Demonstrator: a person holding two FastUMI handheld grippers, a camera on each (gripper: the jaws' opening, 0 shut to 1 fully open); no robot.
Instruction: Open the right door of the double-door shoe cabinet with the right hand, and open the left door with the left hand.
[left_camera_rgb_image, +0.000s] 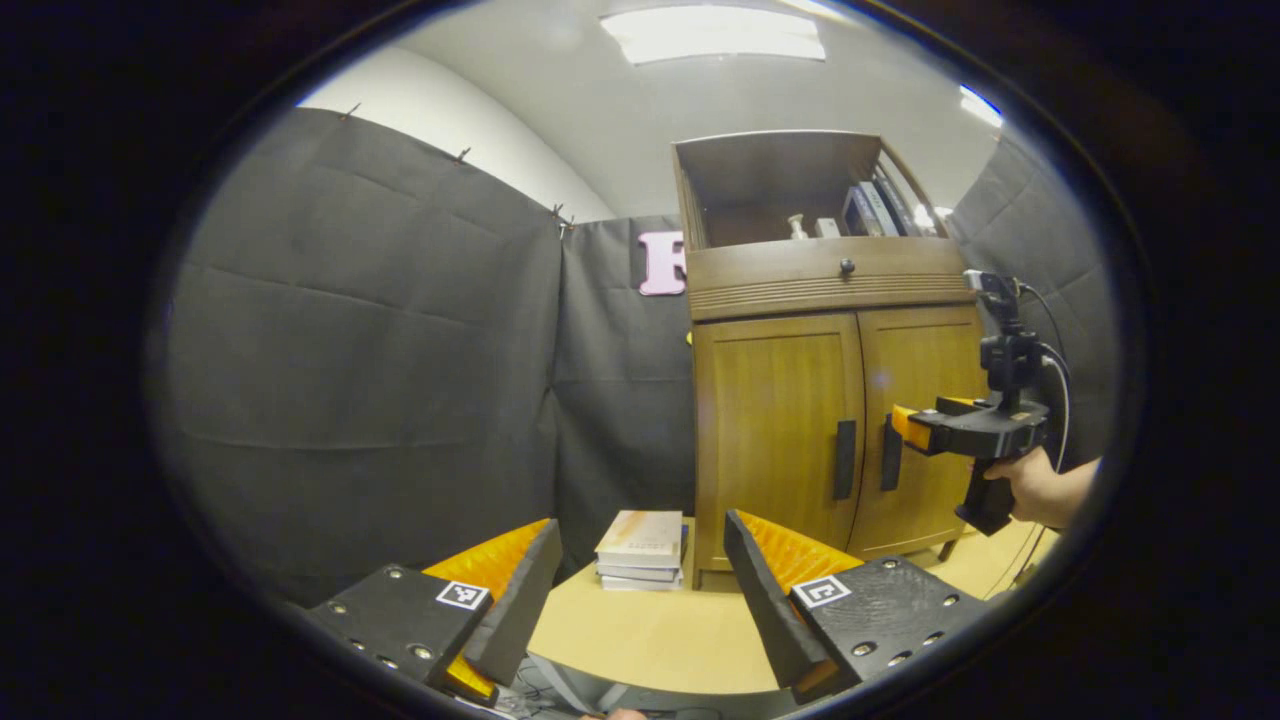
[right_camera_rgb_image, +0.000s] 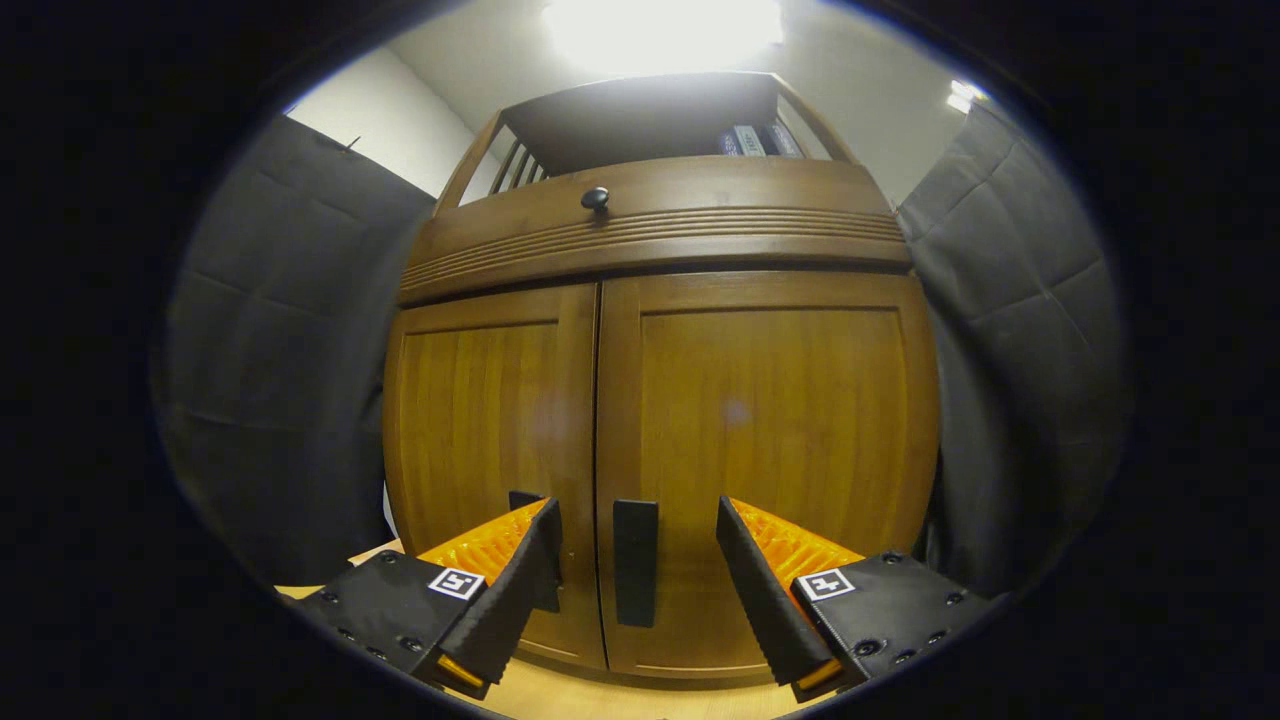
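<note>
Doors on the shoe cabinet (left_camera_rgb_image: 830, 340) are both sitting closed, and the cabinet is standing on the pale tabletop (left_camera_rgb_image: 650, 640) toward the right of the left gripper view. I am holding my left gripper (left_camera_rgb_image: 640, 590) low and well back from it, its fingers spread wide with nothing between them, pointing across the table at a small stack of books (left_camera_rgb_image: 642, 550) that is lying just beside the cabinet's left foot. My right gripper (left_camera_rgb_image: 905, 425) is showing farther off in that same view, my hand (left_camera_rgb_image: 1035, 485) wrapped around its grip, its tip reaching in close to the two dark handles at the middle seam. In the right gripper view I am looking straight at the front of the cabinet: the left door (right_camera_rgb_image: 485, 450) and the right door (right_camera_rgb_image: 775, 440) are meeting at the seam, and my right gripper (right_camera_rgb_image: 640, 560) is standing open, with the right door's handle (right_camera_rgb_image: 635, 562) sitting in the gap between the fingers, neither finger pressing on it. The left door's handle (right_camera_rgb_image: 528, 500) is mostly hidden behind my left-hand finger. Above the doors a drawer front with a small round knob (right_camera_rgb_image: 595, 198) is running across, and books are leaning on the open shelf (left_camera_rgb_image: 790, 190) at the top
</note>
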